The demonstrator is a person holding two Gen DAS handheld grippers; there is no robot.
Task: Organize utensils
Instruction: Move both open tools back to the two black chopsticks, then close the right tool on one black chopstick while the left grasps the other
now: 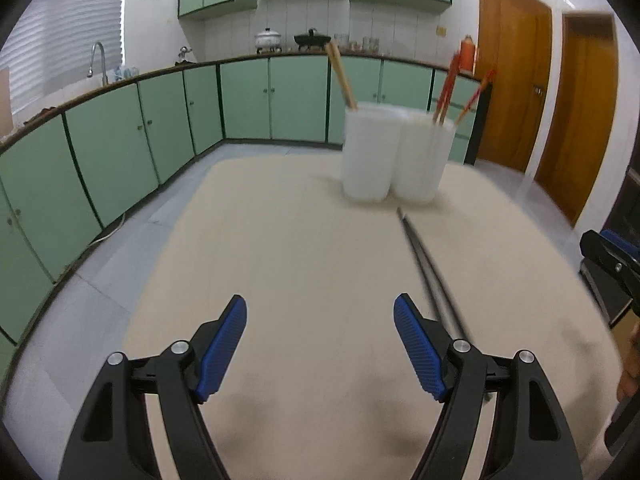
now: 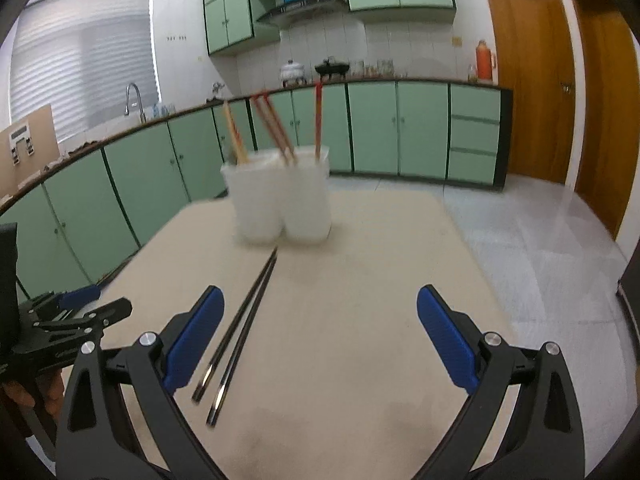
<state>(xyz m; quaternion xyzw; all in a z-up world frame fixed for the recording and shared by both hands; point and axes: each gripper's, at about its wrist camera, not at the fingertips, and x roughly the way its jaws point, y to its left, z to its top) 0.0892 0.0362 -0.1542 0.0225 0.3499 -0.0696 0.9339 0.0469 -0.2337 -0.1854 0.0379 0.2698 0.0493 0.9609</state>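
Pair of dark chopsticks point(image 2: 240, 328) lying flat on the beige tabletop point(image 2: 352, 320), long axis running from 7 toward 1 o'clock, far tips just short of the white holders point(image 2: 280, 204). Right gripper point(image 2: 320, 336), jaws wide and empty, has them just inside its left finger; left gripper point(image 1: 320, 344), equally wide and empty, sees them at 2 o'clock, so the right is judged nearer. Wooden and red chopsticks point(image 2: 276, 124) stand in the holders. Background: green kitchen cabinets point(image 2: 400, 128).

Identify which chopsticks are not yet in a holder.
The pair of black chopsticks, lying flat on the beige table. The wooden and red chopsticks stand upright in the white plastic holders.
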